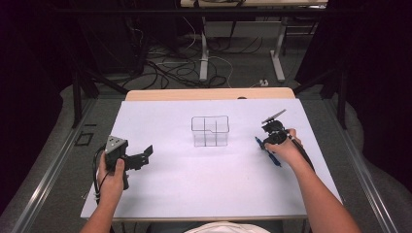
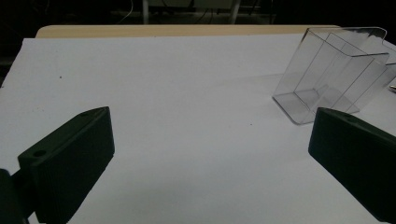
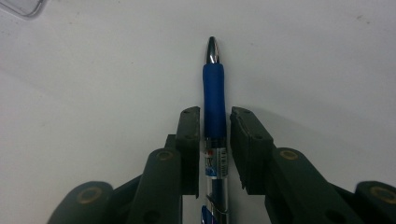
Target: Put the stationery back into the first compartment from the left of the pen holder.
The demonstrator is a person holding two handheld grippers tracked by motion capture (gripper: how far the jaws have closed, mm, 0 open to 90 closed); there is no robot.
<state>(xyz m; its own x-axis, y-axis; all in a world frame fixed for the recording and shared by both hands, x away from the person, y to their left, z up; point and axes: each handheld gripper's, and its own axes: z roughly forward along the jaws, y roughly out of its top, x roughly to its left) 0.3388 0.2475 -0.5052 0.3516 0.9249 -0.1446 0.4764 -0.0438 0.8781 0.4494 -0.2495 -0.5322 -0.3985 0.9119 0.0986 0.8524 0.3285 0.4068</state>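
White table sheet [image 1: 194,184]: right gripper [image 3: 214,123], lower centre, straddles blue pen [image 3: 214,93], jaws narrowed but not clamped, for pickup toward clear organiser [image 1: 210,131]; left gripper [image 2: 205,154] idles agape

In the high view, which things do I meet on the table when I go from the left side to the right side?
Left gripper → clear plastic organizer box → blue pen, with the right gripper over it.

The left gripper [image 1: 145,154] rests low at the near left, held in the left hand [image 1: 112,175], its fingers [image 2: 70,161] spread wide apart. The right gripper [image 1: 268,141] points steeply down at the right (forearm angling in from the near edge), fingers [image 3: 189,140] drawn nearly together.
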